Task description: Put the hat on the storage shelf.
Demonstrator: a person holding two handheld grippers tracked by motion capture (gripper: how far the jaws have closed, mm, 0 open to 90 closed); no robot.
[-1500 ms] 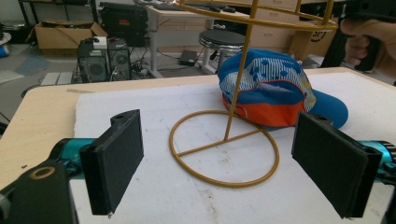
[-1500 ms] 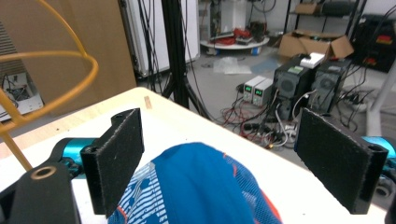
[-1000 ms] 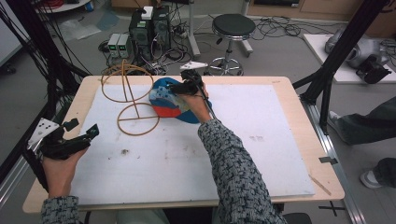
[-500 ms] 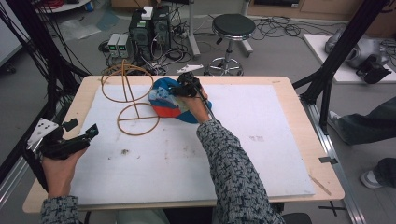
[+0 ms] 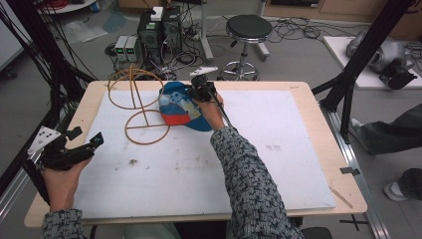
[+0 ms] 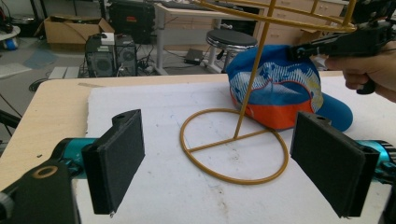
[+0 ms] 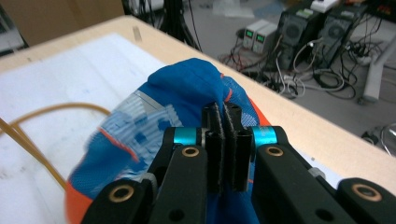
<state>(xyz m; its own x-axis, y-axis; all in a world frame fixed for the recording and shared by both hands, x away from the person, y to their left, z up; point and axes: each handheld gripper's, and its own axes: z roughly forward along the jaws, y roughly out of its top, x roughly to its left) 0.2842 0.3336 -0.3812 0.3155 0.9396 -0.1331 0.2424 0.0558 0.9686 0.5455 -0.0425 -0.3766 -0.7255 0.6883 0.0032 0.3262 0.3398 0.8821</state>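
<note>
Between the just-closed jaws of the right hand-held gripper [image 7: 223, 122], blue cap [image 7: 187, 88] fabric is pinched; the left hand-held gripper [image 6: 219, 158] gapes wide, holding nothing, before a yellow wire stand [image 6: 233, 149]

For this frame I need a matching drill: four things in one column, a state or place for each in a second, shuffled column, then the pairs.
Things:
1. left claw
2. right claw
3. wire stand
4. stool

States or places:
A. on the floor beyond the table
B. shut on the cap's blue fabric
C. open, holding nothing, at the table's near left edge
D. upright on the white mat, beside the cap

Pairs: 1-C, 2-B, 3-D, 4-A
</note>
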